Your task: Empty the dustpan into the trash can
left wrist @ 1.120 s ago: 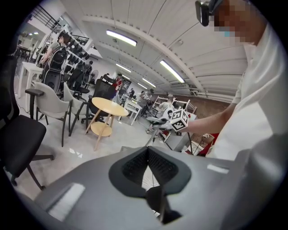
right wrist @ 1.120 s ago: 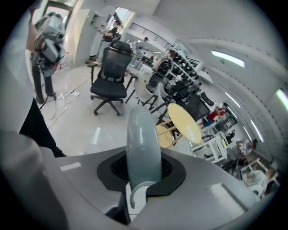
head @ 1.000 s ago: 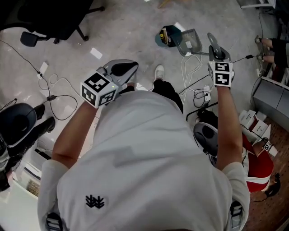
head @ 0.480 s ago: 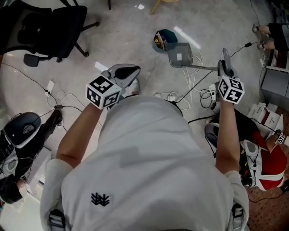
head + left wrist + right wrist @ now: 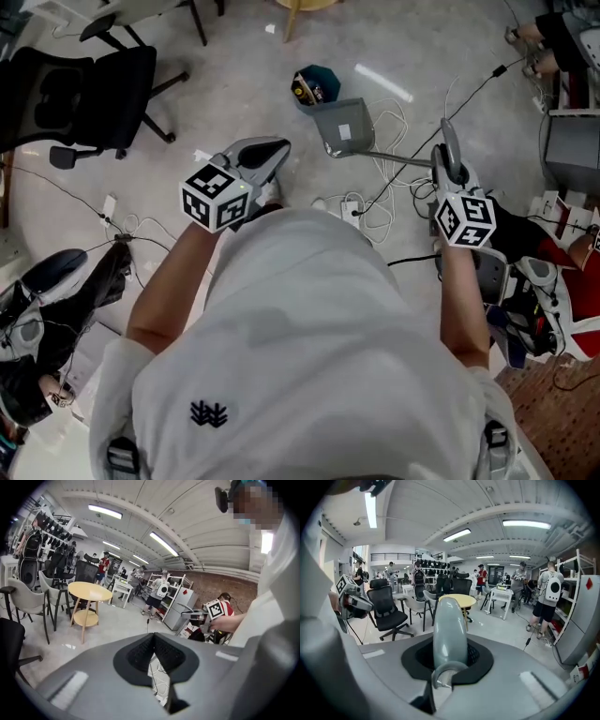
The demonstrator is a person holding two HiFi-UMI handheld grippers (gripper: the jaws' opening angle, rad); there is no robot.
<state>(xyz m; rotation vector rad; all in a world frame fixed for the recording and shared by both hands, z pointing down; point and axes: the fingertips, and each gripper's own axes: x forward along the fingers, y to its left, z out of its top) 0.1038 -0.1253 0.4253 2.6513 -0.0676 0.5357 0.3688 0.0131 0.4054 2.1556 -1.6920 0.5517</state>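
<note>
In the head view a grey dustpan [image 5: 345,127] hangs low over the floor on a long thin handle [image 5: 394,158]. My right gripper [image 5: 451,171] is shut on the handle's top end, which shows as a grey-green grip [image 5: 450,630] between the jaws in the right gripper view. A dark teal trash can [image 5: 314,86] with something yellow inside stands just beyond the pan, to its left. My left gripper [image 5: 270,150] is held out over the floor, shut and empty; its pads [image 5: 145,651] meet with nothing between them.
A black office chair [image 5: 84,89] stands at the upper left. White cables and a power strip [image 5: 352,206] lie on the floor under the dustpan handle. Black gear [image 5: 47,300] sits at the lower left, boxes and red items [image 5: 562,319] at the right. A round yellow table [image 5: 89,592] and several people stand farther off.
The person has stepped and turned, so the trash can and the held dustpan have slid left in the head view. The right gripper sits lower in that view. Both grips are unchanged.
</note>
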